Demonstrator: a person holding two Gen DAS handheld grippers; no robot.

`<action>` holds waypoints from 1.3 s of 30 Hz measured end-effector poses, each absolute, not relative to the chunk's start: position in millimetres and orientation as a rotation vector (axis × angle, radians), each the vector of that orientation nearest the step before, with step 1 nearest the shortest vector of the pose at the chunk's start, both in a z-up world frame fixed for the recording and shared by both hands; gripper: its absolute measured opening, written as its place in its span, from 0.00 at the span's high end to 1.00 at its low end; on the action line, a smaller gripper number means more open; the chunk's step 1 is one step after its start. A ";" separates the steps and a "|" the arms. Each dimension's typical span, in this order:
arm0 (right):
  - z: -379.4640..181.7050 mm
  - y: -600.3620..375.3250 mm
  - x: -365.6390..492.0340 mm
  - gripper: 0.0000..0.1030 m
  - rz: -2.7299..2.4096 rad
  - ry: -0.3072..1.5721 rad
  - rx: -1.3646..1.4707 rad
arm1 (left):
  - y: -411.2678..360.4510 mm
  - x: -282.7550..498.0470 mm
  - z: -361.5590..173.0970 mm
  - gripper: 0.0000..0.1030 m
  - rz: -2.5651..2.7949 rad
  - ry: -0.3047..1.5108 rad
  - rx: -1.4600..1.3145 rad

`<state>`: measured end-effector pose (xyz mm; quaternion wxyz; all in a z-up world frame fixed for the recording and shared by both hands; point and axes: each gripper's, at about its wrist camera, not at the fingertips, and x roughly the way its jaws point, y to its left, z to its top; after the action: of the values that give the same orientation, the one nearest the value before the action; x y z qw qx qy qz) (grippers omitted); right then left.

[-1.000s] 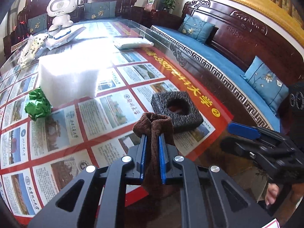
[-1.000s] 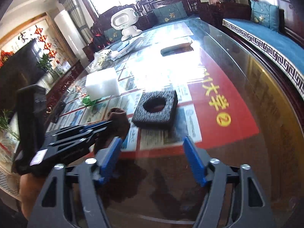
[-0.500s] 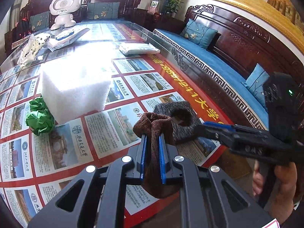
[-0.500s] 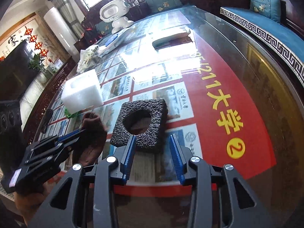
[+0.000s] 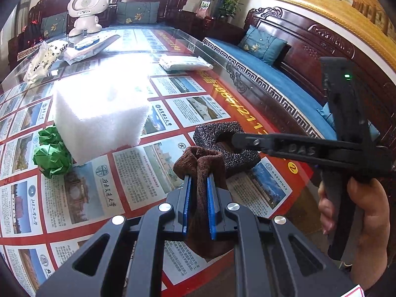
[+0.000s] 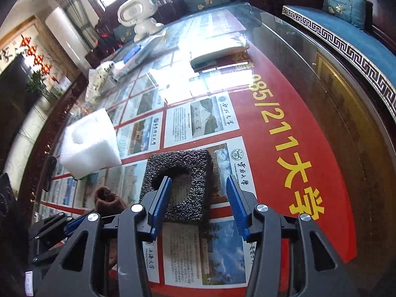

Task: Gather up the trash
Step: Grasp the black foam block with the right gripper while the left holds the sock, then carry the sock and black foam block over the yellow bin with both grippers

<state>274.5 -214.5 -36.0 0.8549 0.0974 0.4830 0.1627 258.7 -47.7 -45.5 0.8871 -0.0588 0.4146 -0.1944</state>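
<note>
My left gripper is shut on a brown cloth, held just above the glass table. A black foam square with a round hole lies on the table just beyond it. My right gripper is open over the foam; its left finger reaches into the hole and its right finger stands off the foam's right edge. In the left wrist view the right gripper lies across the black foam. A white foam block and a crumpled green paper ball lie to the left.
A white toy robot, plastic bags and a flat white packet lie farther back. A wooden sofa with blue cushions runs along the table's right edge. The brown cloth also shows in the right wrist view.
My right gripper moved forward from the table's near edge onto the black foam and now straddles its right half. The left gripper kept the cloth and shifted slightly.
</note>
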 end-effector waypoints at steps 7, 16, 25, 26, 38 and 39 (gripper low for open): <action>-39.7 -212.4 263.7 0.83 0.350 0.998 0.163 | -43.8 257.9 -43.7 0.88 -0.398 0.857 -0.127; -34.1 -234.3 210.8 0.84 0.386 0.948 0.182 | -40.8 229.5 -41.5 0.88 -0.422 0.870 -0.111; -17.7 -262.2 105.1 0.84 0.429 0.897 0.206 | -48.1 137.3 -36.3 0.88 -0.533 0.870 -0.079; -16.7 -266.8 95.6 0.84 0.430 0.891 0.216 | -50.5 127.3 -35.5 0.88 -0.541 0.868 -0.073; -9.0 -294.2 -38.8 0.84 0.481 0.849 0.239 | -81.8 9.0 -38.4 0.87 -0.664 0.872 -0.021; -9.2 -295.8 -46.6 0.84 0.478 0.845 0.242 | -83.6 0.6 -39.3 0.87 -0.671 0.873 -0.017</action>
<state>-46.6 -295.8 -9.2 0.8775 0.1158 0.4050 0.2292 0.6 -83.6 -39.3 0.8522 -0.0082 0.4148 -0.3188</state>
